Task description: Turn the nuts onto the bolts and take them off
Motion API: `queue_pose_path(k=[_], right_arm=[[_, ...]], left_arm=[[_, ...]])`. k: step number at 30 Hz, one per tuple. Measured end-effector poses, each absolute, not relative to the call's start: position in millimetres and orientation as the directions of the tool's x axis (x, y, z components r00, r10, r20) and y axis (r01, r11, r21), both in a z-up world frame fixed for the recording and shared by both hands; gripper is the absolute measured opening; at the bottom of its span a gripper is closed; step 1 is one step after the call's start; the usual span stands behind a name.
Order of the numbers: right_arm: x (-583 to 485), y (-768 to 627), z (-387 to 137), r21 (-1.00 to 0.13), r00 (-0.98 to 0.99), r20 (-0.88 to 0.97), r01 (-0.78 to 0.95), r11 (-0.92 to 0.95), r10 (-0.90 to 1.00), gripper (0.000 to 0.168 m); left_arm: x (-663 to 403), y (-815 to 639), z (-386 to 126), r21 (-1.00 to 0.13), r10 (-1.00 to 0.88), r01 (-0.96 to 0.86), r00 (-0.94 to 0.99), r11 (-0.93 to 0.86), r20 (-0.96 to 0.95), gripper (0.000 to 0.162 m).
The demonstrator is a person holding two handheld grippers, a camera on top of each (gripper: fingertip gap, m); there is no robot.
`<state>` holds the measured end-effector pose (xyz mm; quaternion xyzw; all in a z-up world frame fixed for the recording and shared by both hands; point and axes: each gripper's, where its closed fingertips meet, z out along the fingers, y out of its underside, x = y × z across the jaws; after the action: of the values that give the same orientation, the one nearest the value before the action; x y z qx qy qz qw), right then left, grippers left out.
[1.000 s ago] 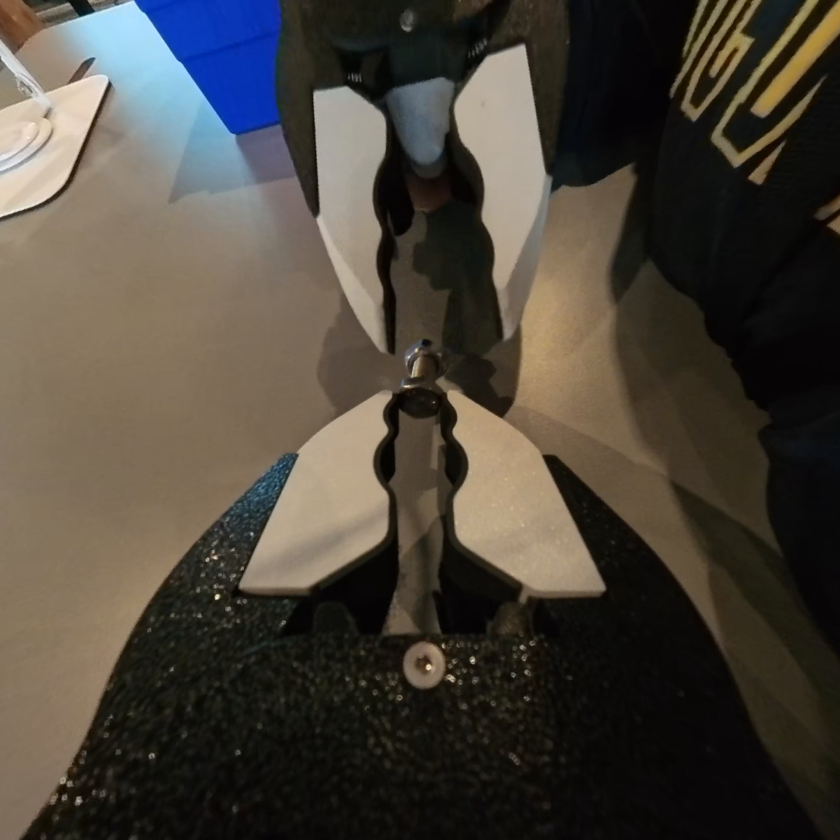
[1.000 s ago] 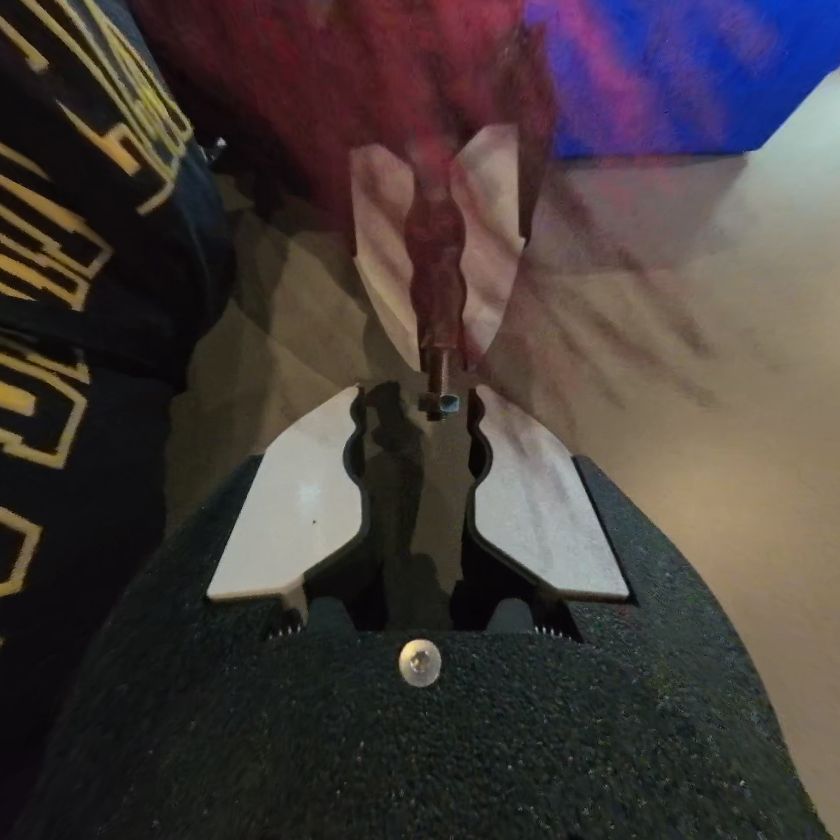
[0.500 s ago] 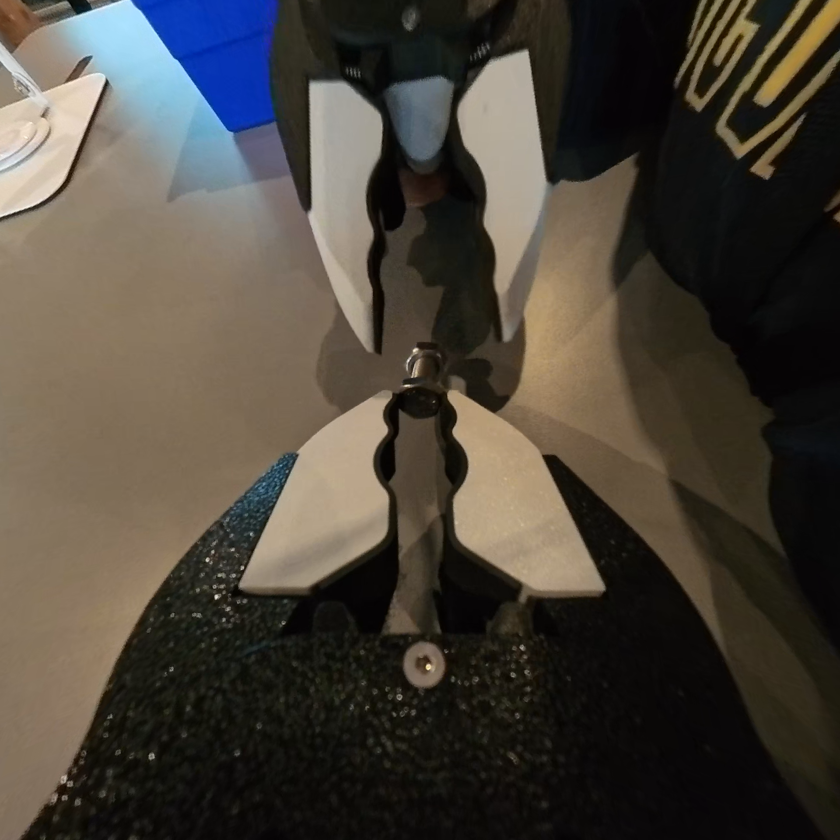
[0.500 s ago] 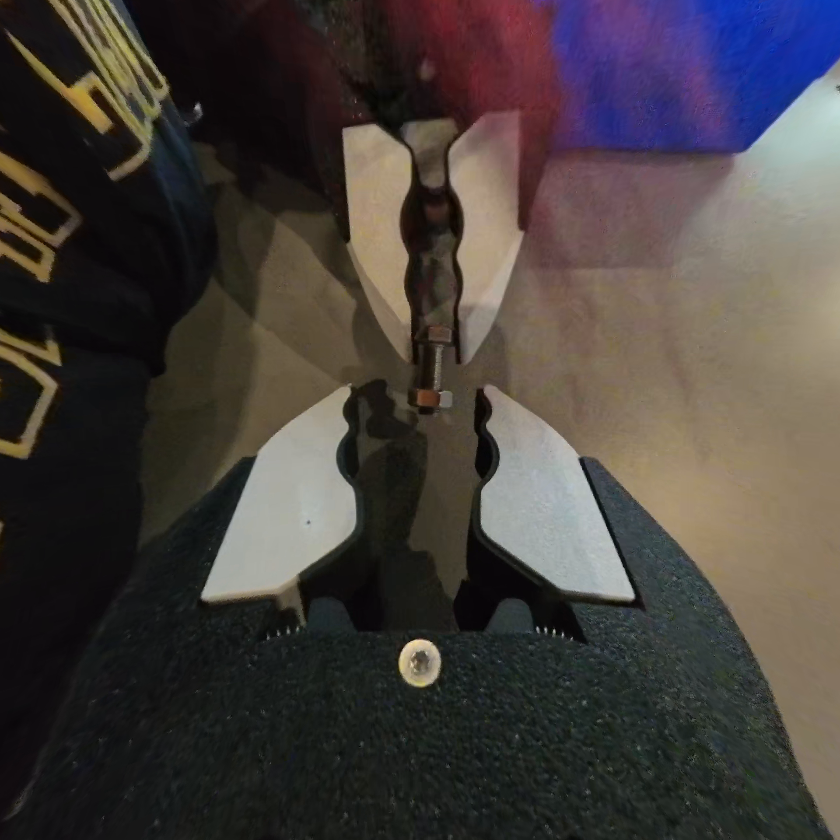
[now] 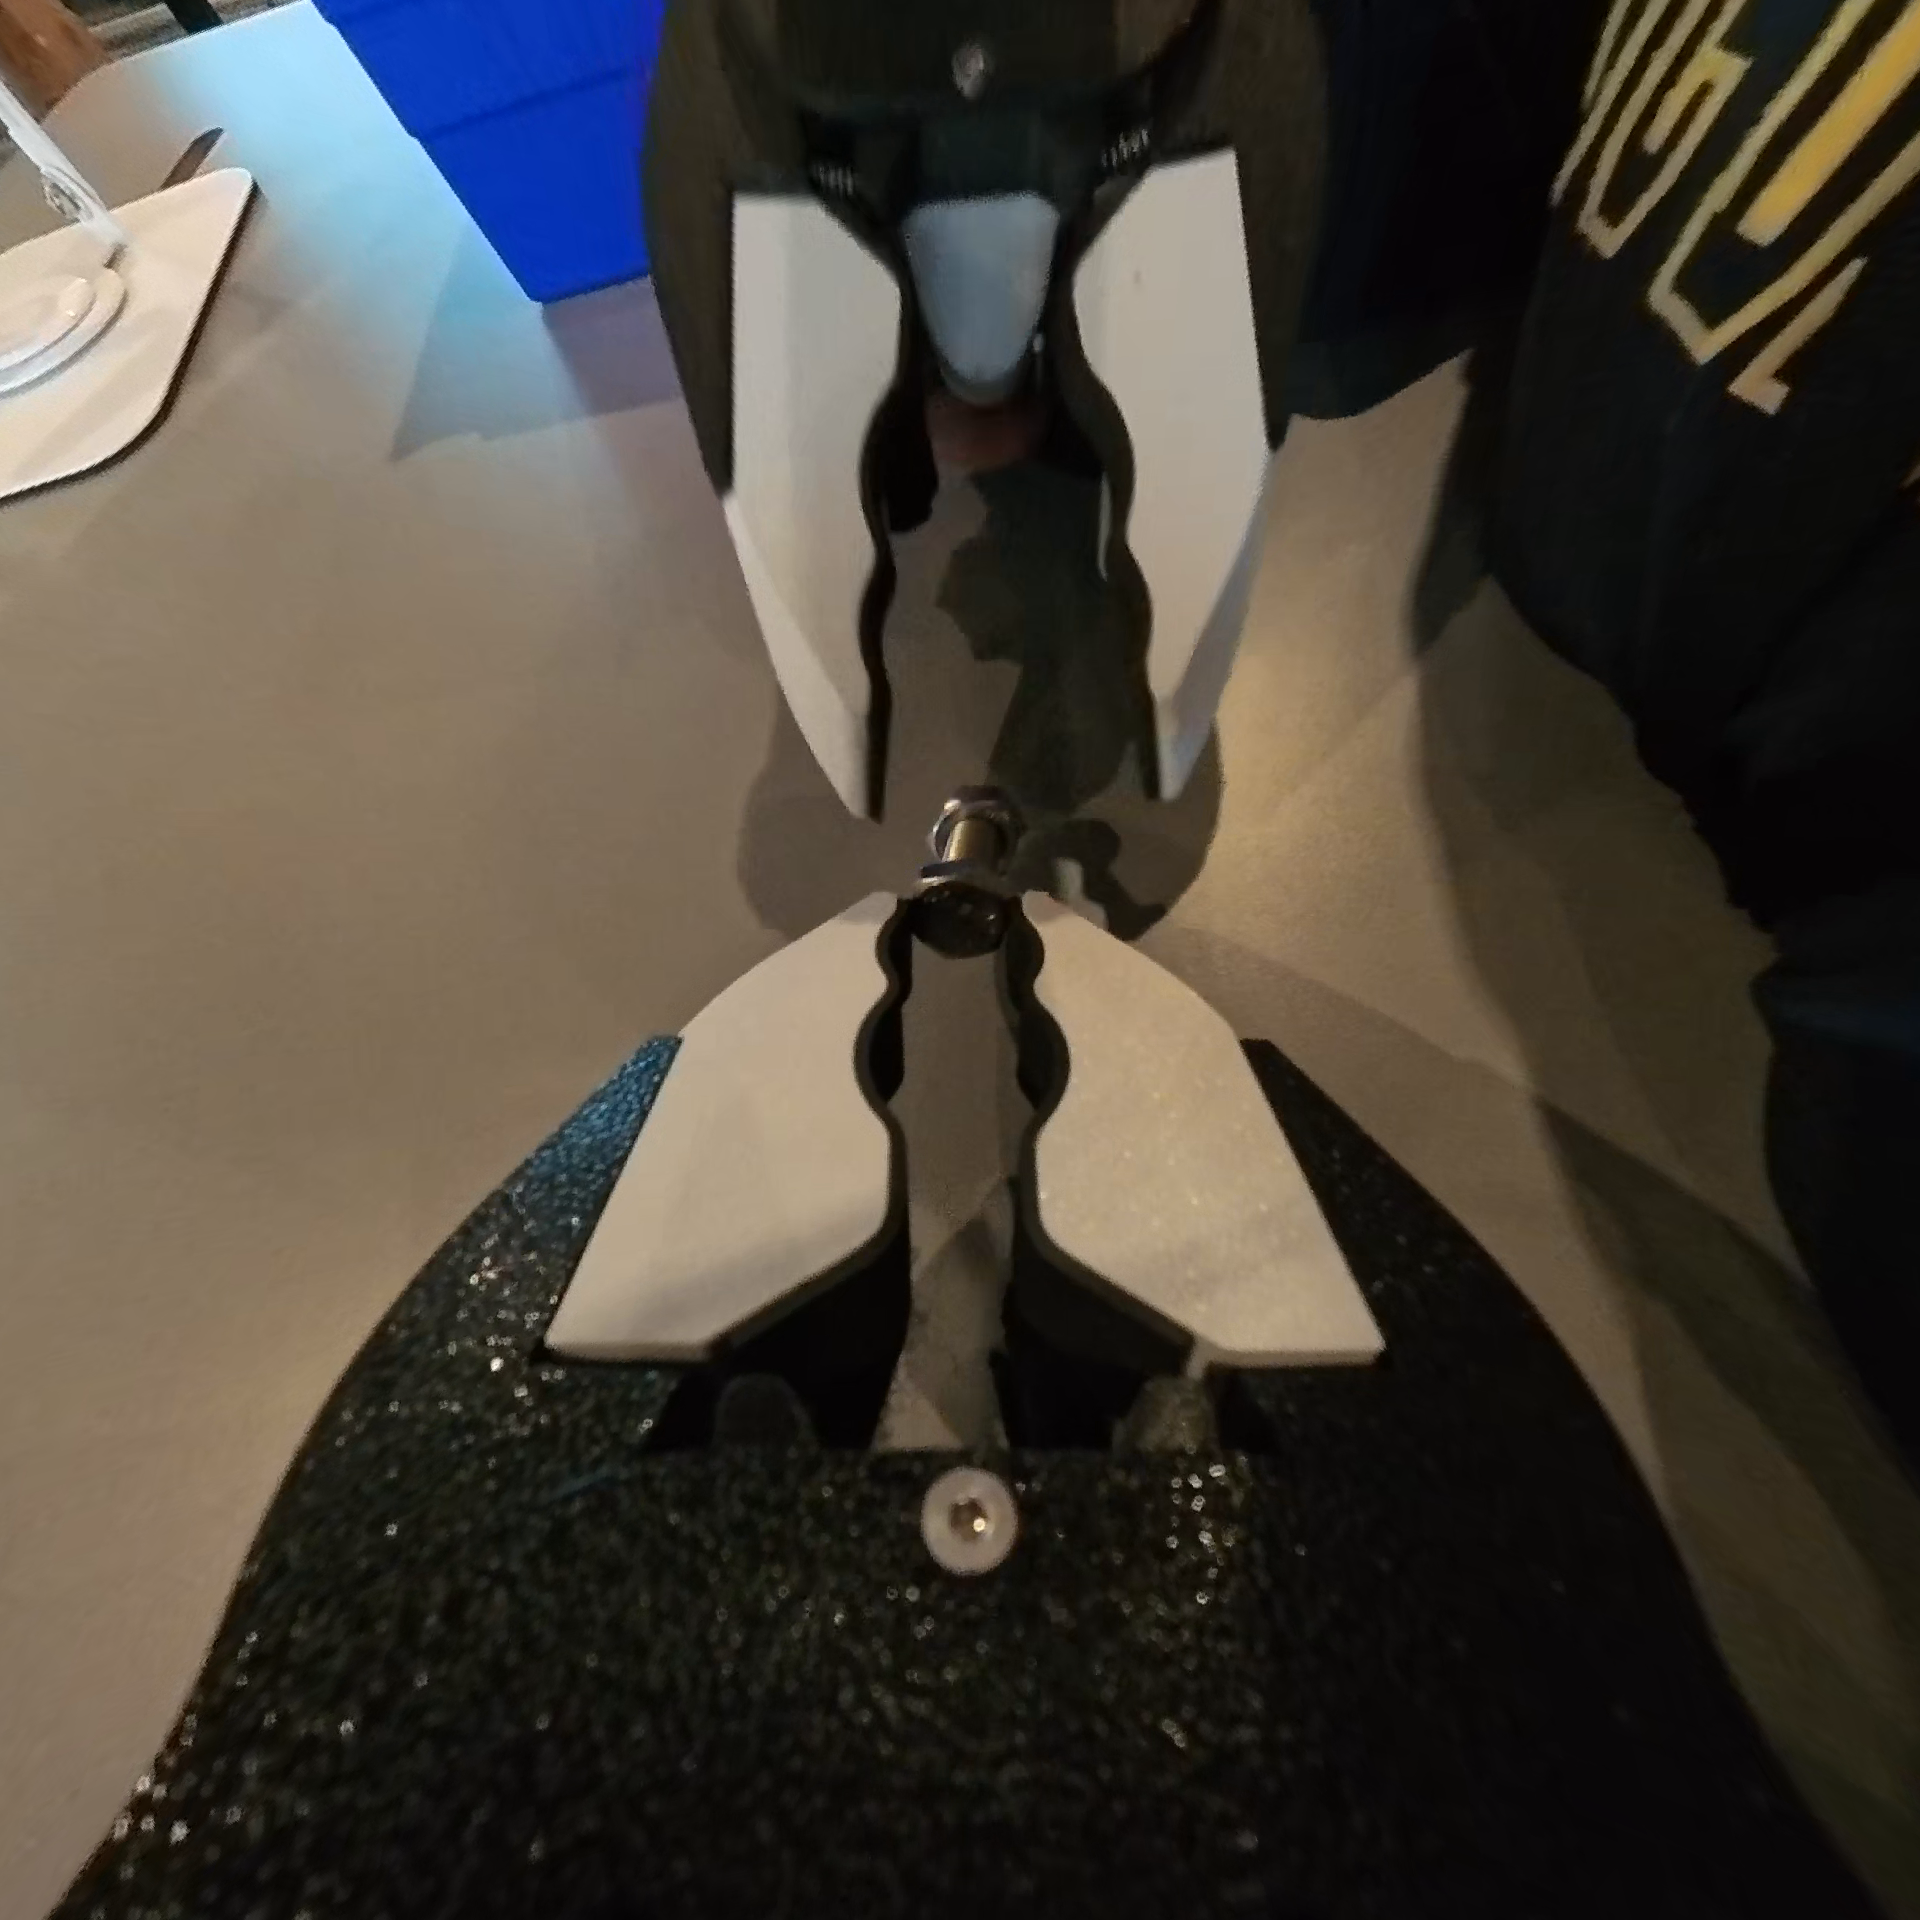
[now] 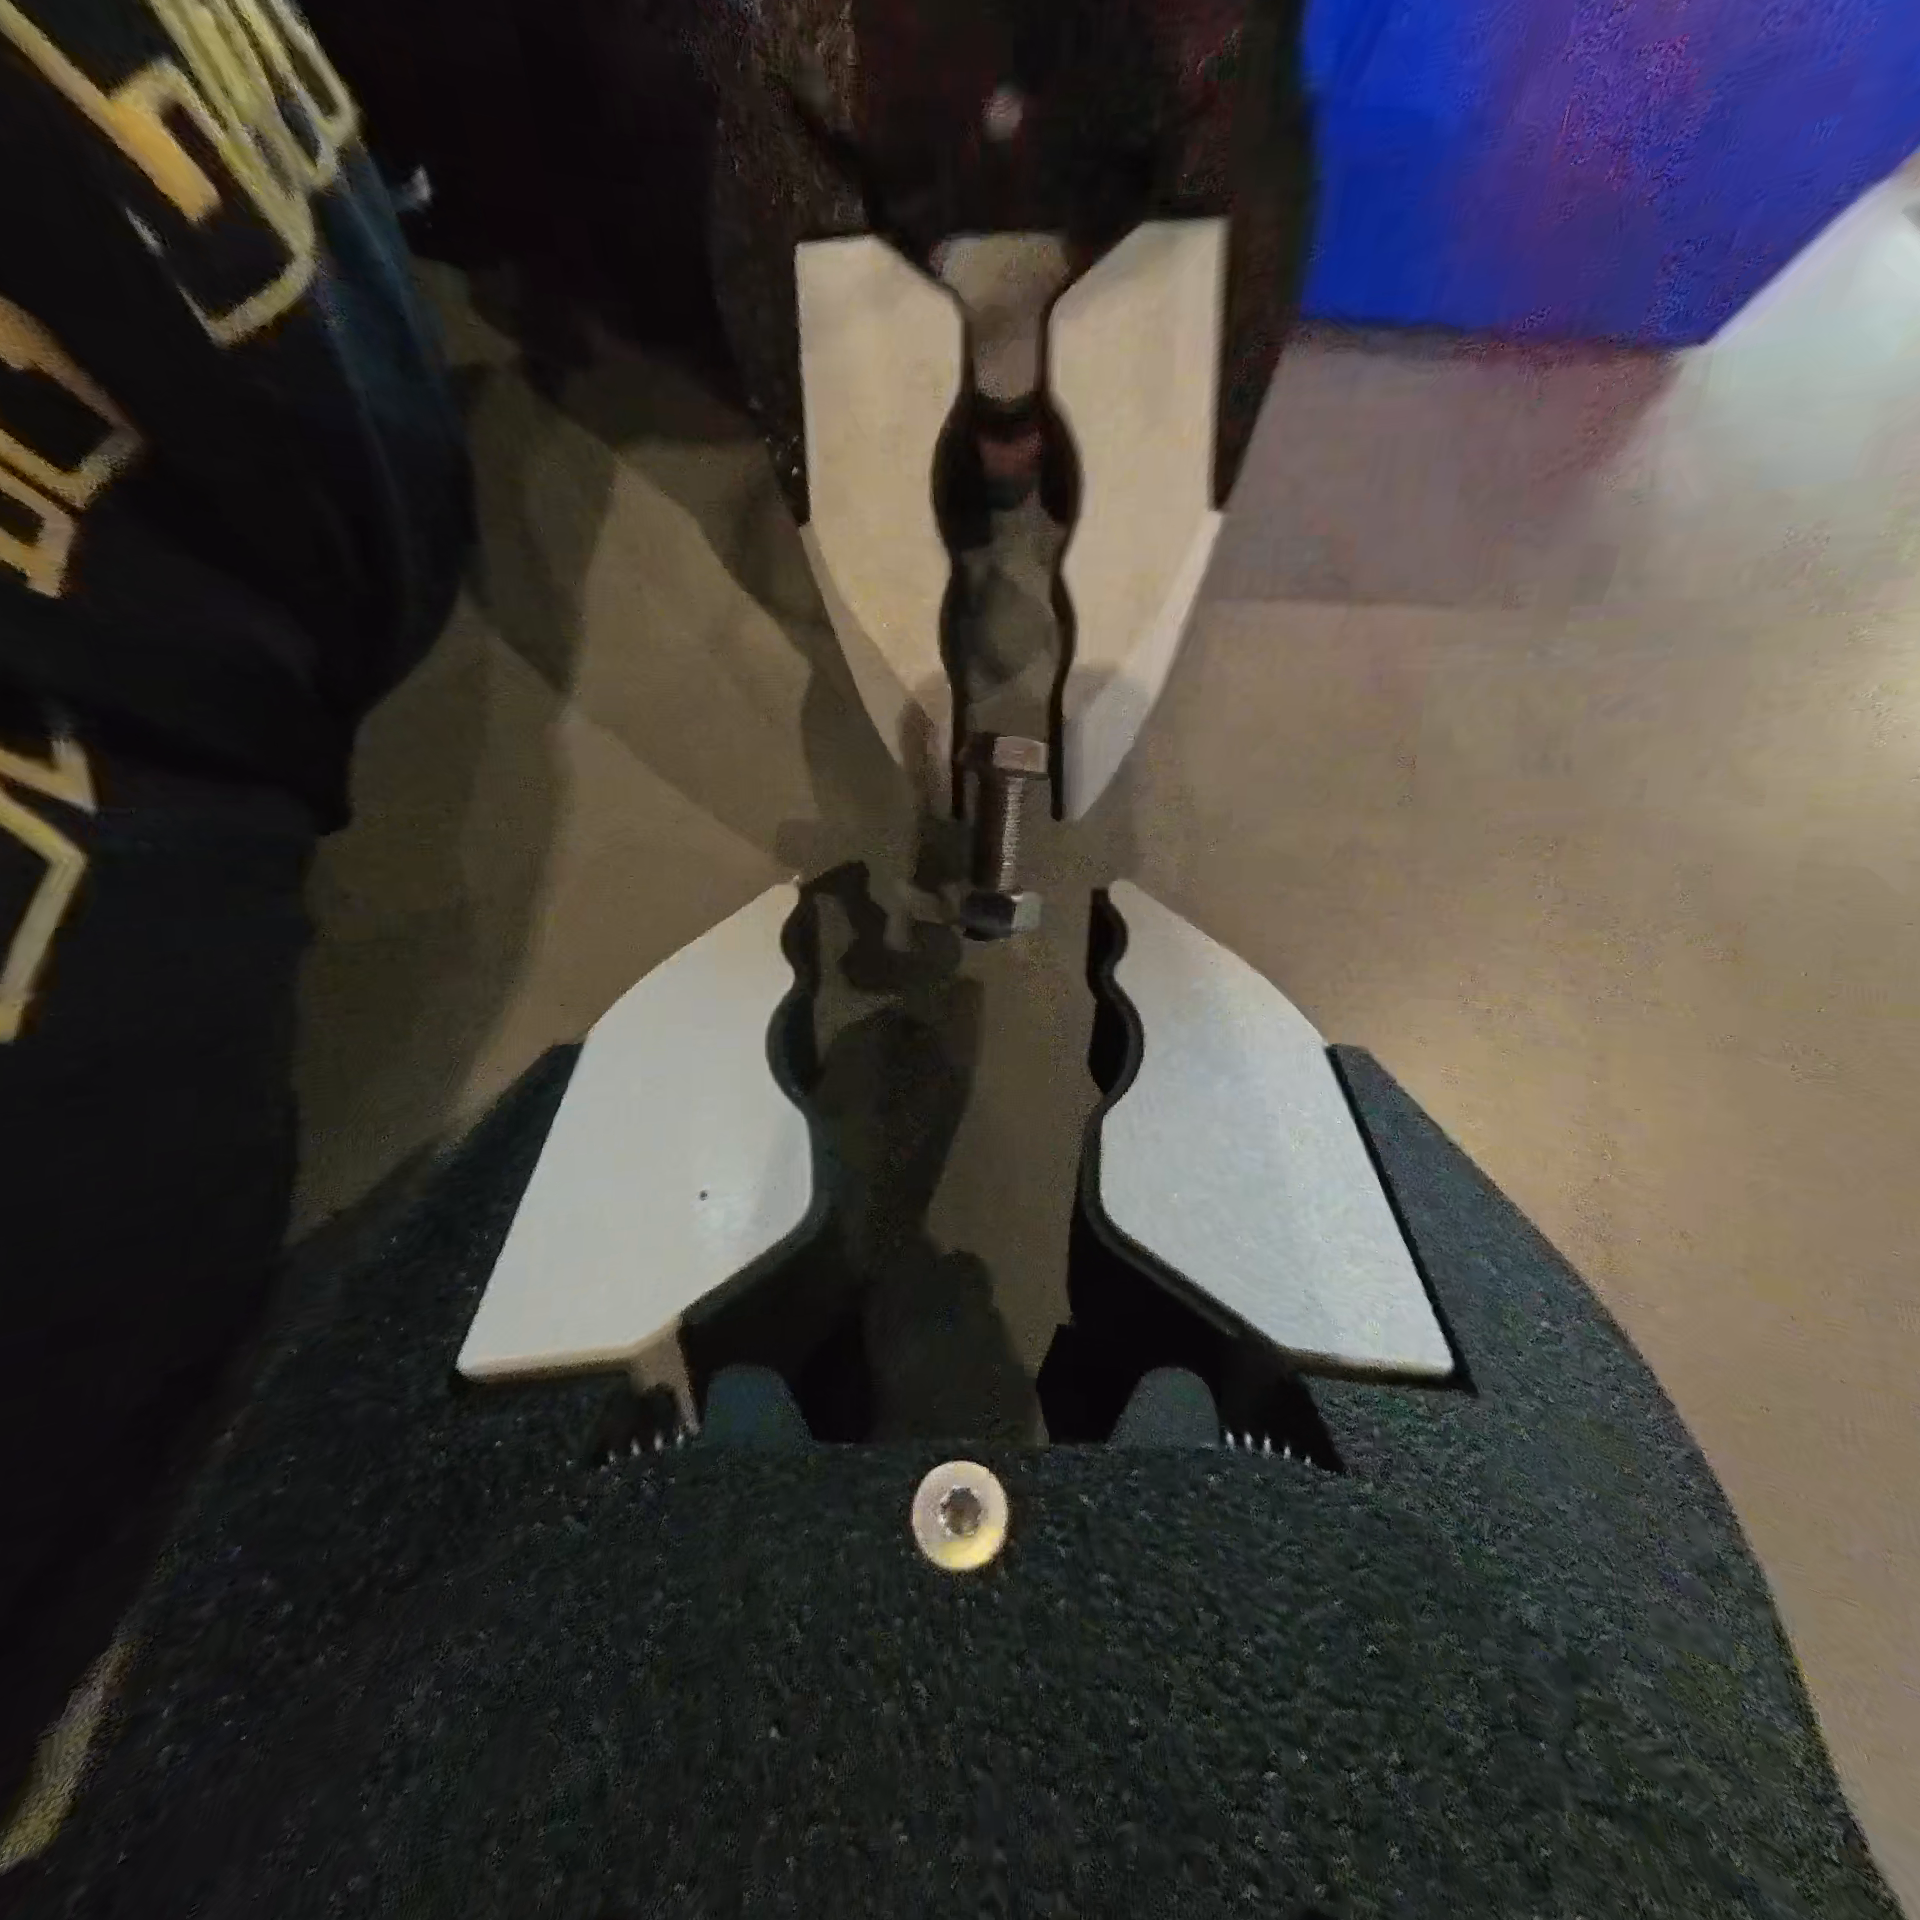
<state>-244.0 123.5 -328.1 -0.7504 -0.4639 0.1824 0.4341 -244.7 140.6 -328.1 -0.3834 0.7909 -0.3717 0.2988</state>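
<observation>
My left gripper is shut on the head of a steel bolt and holds it above the table, pointing forward. A hex nut sits at the far end of its thread. My right gripper faces it from the opposite side. Its jaws are open and stand apart on either side of the nut without touching it. In the right wrist view the nut lies between my open right gripper's fingertips. The bolt runs back to the left gripper, which is clamped on its head.
A grey table lies under both grippers. A blue bin stands at the far side. A white flat stand base is at the far left. A person's dark garment with yellow print is close on the right. My two grippers' fingertips are within a few centimetres of each other.
The right gripper has opened wider and drawn back a little from the nut. The left gripper and the bolt have stayed in place.
</observation>
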Motion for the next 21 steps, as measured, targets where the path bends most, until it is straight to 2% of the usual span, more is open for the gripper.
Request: queue_pose_path(k=[3, 6, 8, 9, 14, 21], right_arm=[[-249, 121, -334, -0.802, 0.481, 0.131, 0.566, -0.193, 0.867, 0.051], [-246, 117, -330, -0.797, 0.465, 0.141, 0.577, -0.179, 0.874, 0.043], [-246, 109, -321, -0.822, 0.434, 0.099, 0.543, -0.172, 0.895, 0.02], [-246, 110, -316, -0.838, 0.447, 0.09, 0.518, -0.175, 0.89, 0.021], [-246, 124, -317, -0.849, 0.528, 0.096, 0.485, -0.207, 0.844, 0.052], [-256, 120, -333, -0.805, 0.488, 0.107, 0.554, -0.213, 0.866, 0.054]], left_arm=[[-245, 140, -327, -0.819, -0.826, -0.378, -0.53, 0.431, -0.19, 0.016], [-244, 141, -327, -0.822, -0.833, -0.385, -0.523, 0.419, -0.18, 0.016], [-243, 143, -327, -0.823, -0.839, -0.388, -0.514, 0.415, -0.181, 0.016], [-244, 142, -327, -0.824, -0.837, -0.387, -0.517, 0.414, -0.178, 0.016], [-244, 141, -326, -0.825, -0.831, -0.38, -0.526, 0.419, -0.18, 0.016], [-245, 141, -323, -0.835, -0.829, -0.365, -0.531, 0.412, -0.177, 0.016]])
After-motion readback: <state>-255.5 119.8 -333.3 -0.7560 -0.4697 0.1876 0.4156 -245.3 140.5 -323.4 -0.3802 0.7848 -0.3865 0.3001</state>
